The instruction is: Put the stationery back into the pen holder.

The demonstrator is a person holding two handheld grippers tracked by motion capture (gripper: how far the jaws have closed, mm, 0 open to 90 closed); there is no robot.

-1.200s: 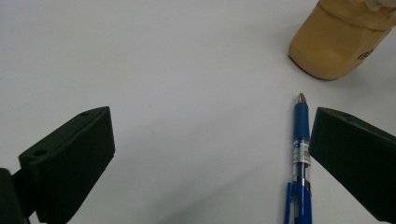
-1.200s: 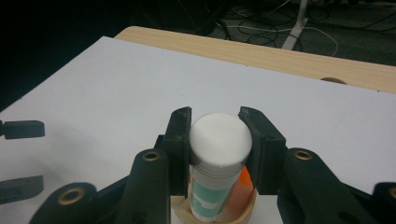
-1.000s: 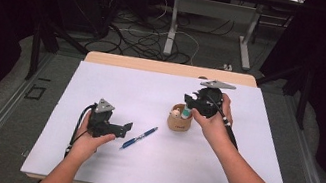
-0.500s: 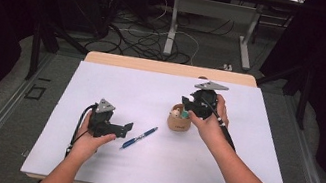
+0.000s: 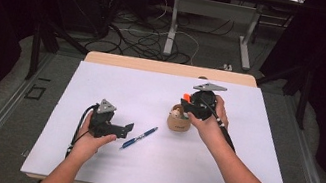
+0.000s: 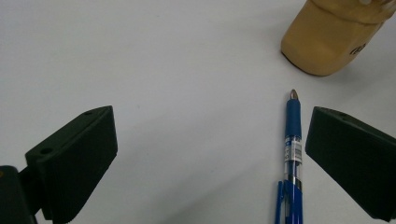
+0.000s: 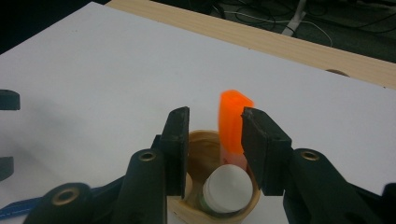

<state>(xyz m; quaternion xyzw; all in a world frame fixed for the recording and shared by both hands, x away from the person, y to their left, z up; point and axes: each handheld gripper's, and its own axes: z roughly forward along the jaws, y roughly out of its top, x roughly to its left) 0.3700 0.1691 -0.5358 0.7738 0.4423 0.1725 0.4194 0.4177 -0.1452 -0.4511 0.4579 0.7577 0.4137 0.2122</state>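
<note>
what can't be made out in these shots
- Cup: right gripper view, its lower part is cut off by the bottom edge and hidden by the right tool.
- Orange marker: its lower end is hidden inside the cup.
- Pen: left gripper view, its back end is cut off by the bottom edge.
- Print on the cup: left gripper view, cut off by the right edge.

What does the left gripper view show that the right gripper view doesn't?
Left gripper view: the metal tip and grip of the blue pen, lying on the white sheet and pointing toward the outer wall of the tan cup. Right gripper view: the cup's inside, with an orange marker standing in it beside a white-capped item, plus the wooden table edge. Shared: cup, pen, sheet.
</note>
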